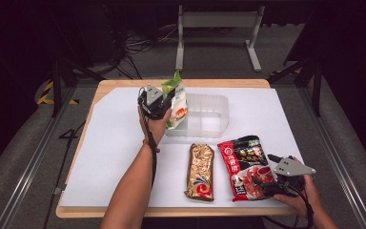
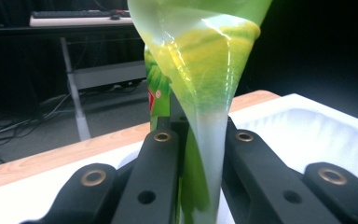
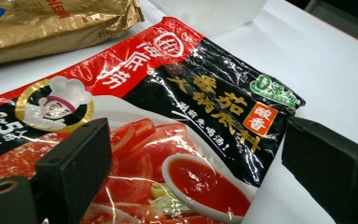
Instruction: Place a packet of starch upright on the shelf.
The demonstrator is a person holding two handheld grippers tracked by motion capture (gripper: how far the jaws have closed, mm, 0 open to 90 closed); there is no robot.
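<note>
While dark floor surrounds the white table [image 1: 124,157], left hand-held gripper [image 1: 164,101] clamps a green packet [image 1: 176,98]; right hand-held gripper [image 1: 267,183] gapes wide.

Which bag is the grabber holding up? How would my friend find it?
Look at the clear plastic tub near the back of the white table. At its left edge, the left gripper pinches a green and white snack bag upright. The gold and red packets lie flat.
</note>
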